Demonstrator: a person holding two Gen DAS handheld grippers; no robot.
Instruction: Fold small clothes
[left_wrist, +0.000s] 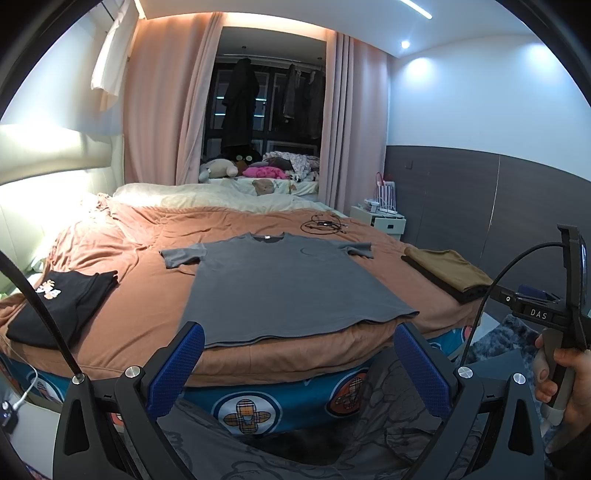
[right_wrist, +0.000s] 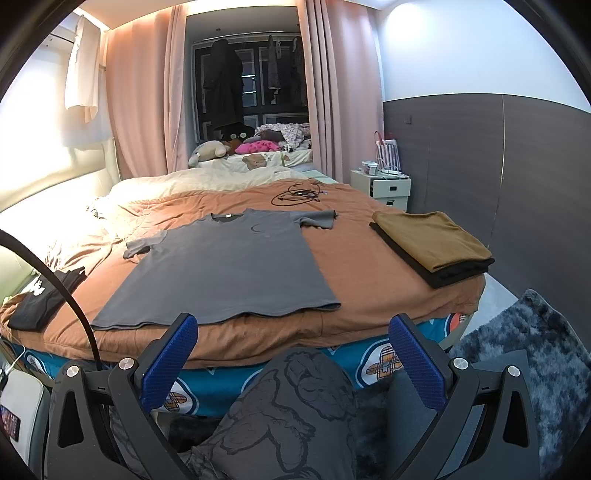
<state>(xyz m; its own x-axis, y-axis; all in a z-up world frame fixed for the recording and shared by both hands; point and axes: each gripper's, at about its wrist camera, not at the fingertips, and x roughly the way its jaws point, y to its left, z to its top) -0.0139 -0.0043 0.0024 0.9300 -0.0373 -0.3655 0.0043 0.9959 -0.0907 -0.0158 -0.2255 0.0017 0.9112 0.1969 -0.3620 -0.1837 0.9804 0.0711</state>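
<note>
A grey T-shirt (left_wrist: 284, 284) (right_wrist: 229, 269) lies spread flat on the brown bedcover (left_wrist: 147, 243) (right_wrist: 369, 266), collar away from me, hem at the near edge. My left gripper (left_wrist: 298, 354) is open, held off the bed in front of the hem, nothing between its blue pads (left_wrist: 177, 369). My right gripper (right_wrist: 293, 350) is also open and empty, below the bed edge, right of the shirt's hem. In the left wrist view a hand (left_wrist: 561, 384) holds the right gripper's handle at the far right.
A folded brown garment on a black one (right_wrist: 436, 243) (left_wrist: 450, 273) sits at the bed's right edge. A folded black garment with a print (left_wrist: 62, 302) (right_wrist: 40, 299) lies at the left. Tangled cables (right_wrist: 295, 194) lie farther back. A white nightstand (right_wrist: 384, 186) and grey rug (right_wrist: 535, 354) are to the right.
</note>
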